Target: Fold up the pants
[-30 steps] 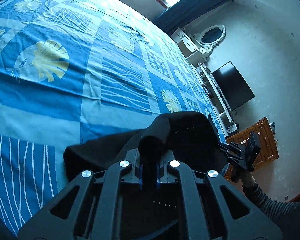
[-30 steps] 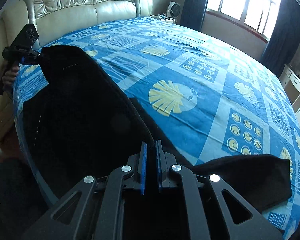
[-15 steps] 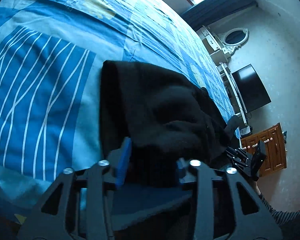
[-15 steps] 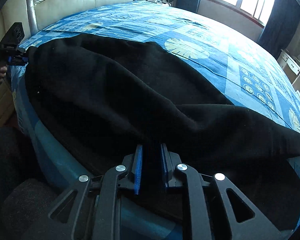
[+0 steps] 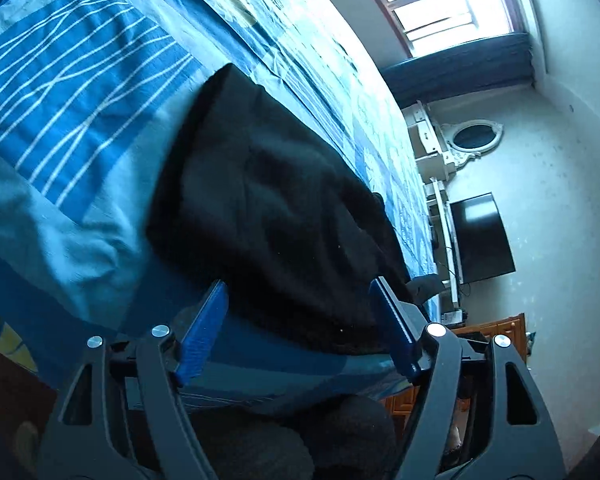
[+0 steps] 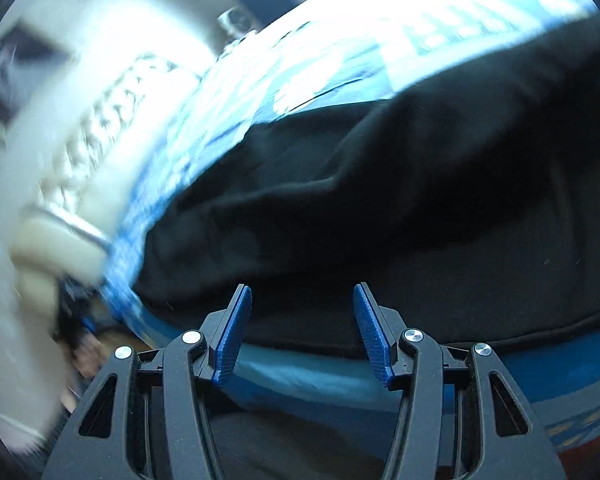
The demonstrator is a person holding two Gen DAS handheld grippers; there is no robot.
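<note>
The black pants (image 5: 276,208) lie folded over along the near edge of the bed with its blue patterned cover (image 5: 80,92). My left gripper (image 5: 300,304) is open with its blue pads on either side of the pants' near edge, holding nothing. In the right wrist view the pants (image 6: 380,216) spread across the bed edge, and my right gripper (image 6: 302,312) is open just in front of their hem, empty. The right wrist view is motion-blurred.
A cream tufted headboard (image 6: 96,120) stands at the left of the right wrist view. A window (image 5: 440,4), a white dresser with an oval mirror (image 5: 472,136), a dark TV (image 5: 482,236) and a wooden cabinet (image 5: 496,328) line the far wall.
Both grippers held the pants up, laid them down on the bed edge and opened. The right gripper has since swung left toward the headboard.
</note>
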